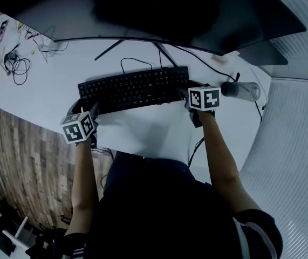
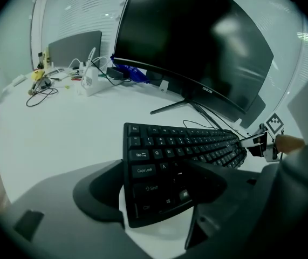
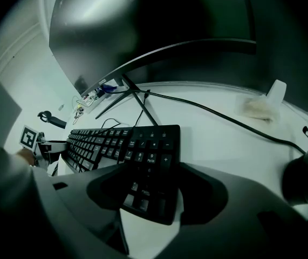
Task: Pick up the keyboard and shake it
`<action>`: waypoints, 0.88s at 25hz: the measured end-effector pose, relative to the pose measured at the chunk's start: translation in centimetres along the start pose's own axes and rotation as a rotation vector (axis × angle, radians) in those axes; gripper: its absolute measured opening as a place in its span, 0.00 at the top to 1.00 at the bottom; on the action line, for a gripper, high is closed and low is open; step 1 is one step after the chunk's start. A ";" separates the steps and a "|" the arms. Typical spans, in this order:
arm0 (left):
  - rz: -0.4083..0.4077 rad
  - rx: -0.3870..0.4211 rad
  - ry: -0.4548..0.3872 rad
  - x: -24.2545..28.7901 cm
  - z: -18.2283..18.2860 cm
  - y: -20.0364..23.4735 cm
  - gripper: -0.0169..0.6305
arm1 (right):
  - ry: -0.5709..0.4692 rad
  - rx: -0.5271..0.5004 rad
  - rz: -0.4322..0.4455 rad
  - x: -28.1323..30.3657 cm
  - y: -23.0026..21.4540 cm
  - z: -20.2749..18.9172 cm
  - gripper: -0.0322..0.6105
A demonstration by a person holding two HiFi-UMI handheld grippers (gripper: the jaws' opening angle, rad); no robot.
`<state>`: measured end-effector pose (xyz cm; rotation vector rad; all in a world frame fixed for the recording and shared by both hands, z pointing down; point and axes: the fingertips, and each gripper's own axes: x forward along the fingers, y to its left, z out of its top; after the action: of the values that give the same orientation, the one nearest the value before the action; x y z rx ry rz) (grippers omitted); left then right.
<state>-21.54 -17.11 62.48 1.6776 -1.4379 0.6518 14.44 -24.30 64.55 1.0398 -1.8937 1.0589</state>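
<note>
Crowding the keyboard are monitor legs behind and a bottle beside.

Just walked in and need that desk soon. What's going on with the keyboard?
A person holds a gripper in each hand at the black keyboard on the white desk. The left gripper straddles its left end, the right gripper its right end, jaws wide. It looks flat on the desk; whether the jaws press it yet is unclear.

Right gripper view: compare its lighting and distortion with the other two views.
Right gripper view: dim, heavy dark vignette, fisheye bending the curved black monitor; left gripper view: brighter, same fisheye curve, glare streaks on that screen; head view: evenly lit, black rectangular keyboard sharp, white desk edges bowed.
</note>
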 end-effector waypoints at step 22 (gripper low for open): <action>-0.257 -0.277 -0.397 -6.8 -0.9 -3.3 0.42 | -0.542 -0.658 -0.387 -21.5 12.2 8.7 0.51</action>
<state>-19.73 -12.51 56.68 1.7871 -1.4632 -0.0285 10.78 -21.60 38.75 1.2794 -2.1008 -0.1019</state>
